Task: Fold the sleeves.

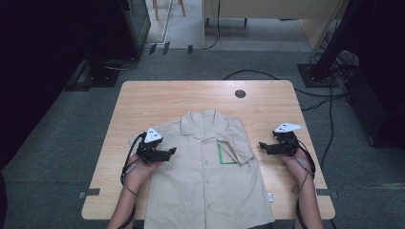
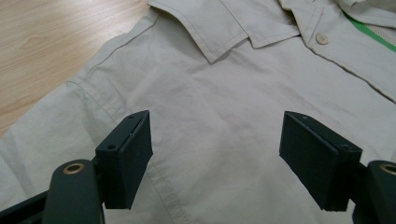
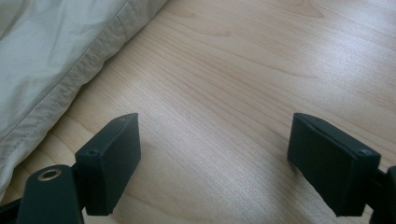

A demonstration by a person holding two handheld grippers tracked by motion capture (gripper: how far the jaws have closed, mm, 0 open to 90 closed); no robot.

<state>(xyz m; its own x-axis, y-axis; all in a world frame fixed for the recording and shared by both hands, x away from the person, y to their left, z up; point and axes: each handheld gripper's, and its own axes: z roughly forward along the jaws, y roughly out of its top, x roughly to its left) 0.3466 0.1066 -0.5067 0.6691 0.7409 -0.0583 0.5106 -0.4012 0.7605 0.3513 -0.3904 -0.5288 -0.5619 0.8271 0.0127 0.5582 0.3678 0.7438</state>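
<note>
A beige short-sleeved shirt (image 1: 205, 176) lies flat and buttoned on the wooden table (image 1: 162, 98), collar toward the far side, with a green-outlined patch (image 1: 224, 155) on its chest. My left gripper (image 1: 173, 151) hovers over the shirt's left shoulder, jaws open, only cloth (image 2: 215, 116) beneath them. To the right of the shirt my right gripper (image 1: 261, 145) stands open above bare wood (image 3: 243, 93), with the folded sleeve hem (image 3: 60, 70) off to its left. Nothing sits between either pair of jaws.
A dark round cable hole (image 1: 240, 94) marks the table's far side. Black cables (image 1: 325, 95) run across the grey floor to the right, near a dark stand base (image 1: 315, 74). Another dark stand (image 1: 100, 71) is at the left.
</note>
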